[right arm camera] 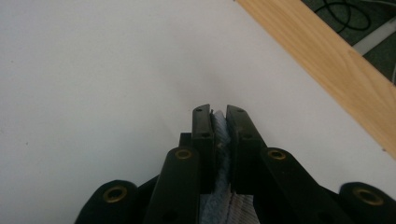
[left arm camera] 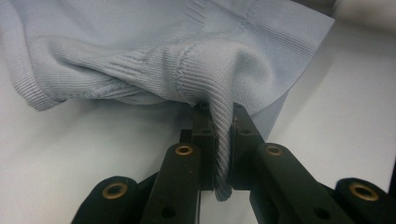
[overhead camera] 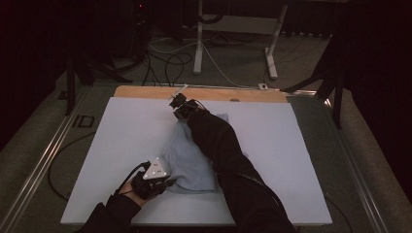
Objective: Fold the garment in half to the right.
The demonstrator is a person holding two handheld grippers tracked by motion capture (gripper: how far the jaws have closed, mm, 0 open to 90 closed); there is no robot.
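Observation:
A pale blue knitted garment (overhead camera: 190, 166) lies crumpled on the middle of the white board (overhead camera: 121, 136). At its near left corner my left gripper (overhead camera: 167, 183) is shut on it. In the left gripper view a ribbed fold of the garment (left arm camera: 140, 51) is pinched between the jaws of the left gripper (left arm camera: 220, 116). Across the garment a dark sleeve reaches to my right gripper (overhead camera: 180, 110) at its far end, lifted a little off the board. The right gripper (right arm camera: 218, 114) has its jaws pressed on a thin edge of the garment (right arm camera: 222, 205).
A wooden strip (overhead camera: 145, 91) borders the board's far edge and runs diagonally as the wooden strip (right arm camera: 336, 65) to the right of the right jaws. Metal rails (overhead camera: 43, 160) flank the table. Beyond it, white desk legs (overhead camera: 198, 43) and cables lie on the floor.

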